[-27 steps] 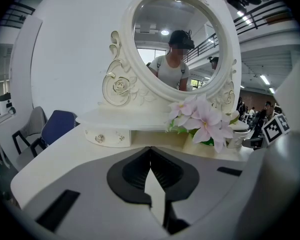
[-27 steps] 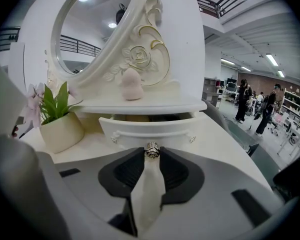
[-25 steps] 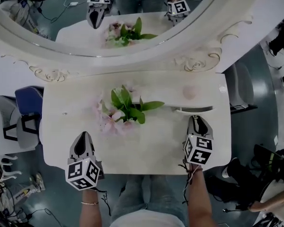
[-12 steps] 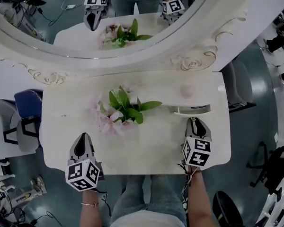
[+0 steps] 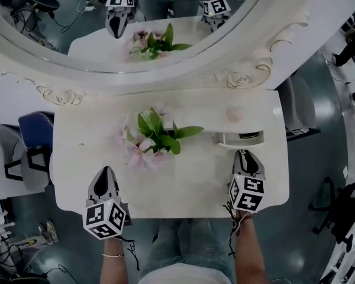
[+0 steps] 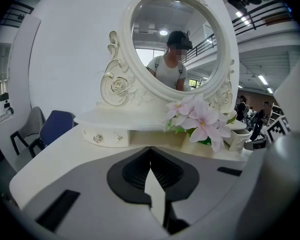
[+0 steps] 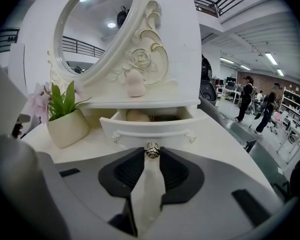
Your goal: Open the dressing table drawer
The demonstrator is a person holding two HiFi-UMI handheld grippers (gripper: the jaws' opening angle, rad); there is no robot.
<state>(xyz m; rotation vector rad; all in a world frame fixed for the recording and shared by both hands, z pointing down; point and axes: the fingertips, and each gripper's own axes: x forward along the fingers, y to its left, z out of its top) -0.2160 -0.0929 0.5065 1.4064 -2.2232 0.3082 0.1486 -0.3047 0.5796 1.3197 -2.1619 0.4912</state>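
Partly open drawer [image 5: 239, 138], knob [image 7: 151, 150] pinched
The right gripper [image 7: 151, 155] clamped the knob to pull it out at the table's [image 5: 189, 188] right rear — the left gripper [image 6: 150, 151] hung closed, empty, unneeded.

I see the white dressing table [image 5: 183, 185] carrying a potted flower plant [image 5: 155, 136] near its middle; a small drawer [image 5: 239, 139] stands open by its right back corner.
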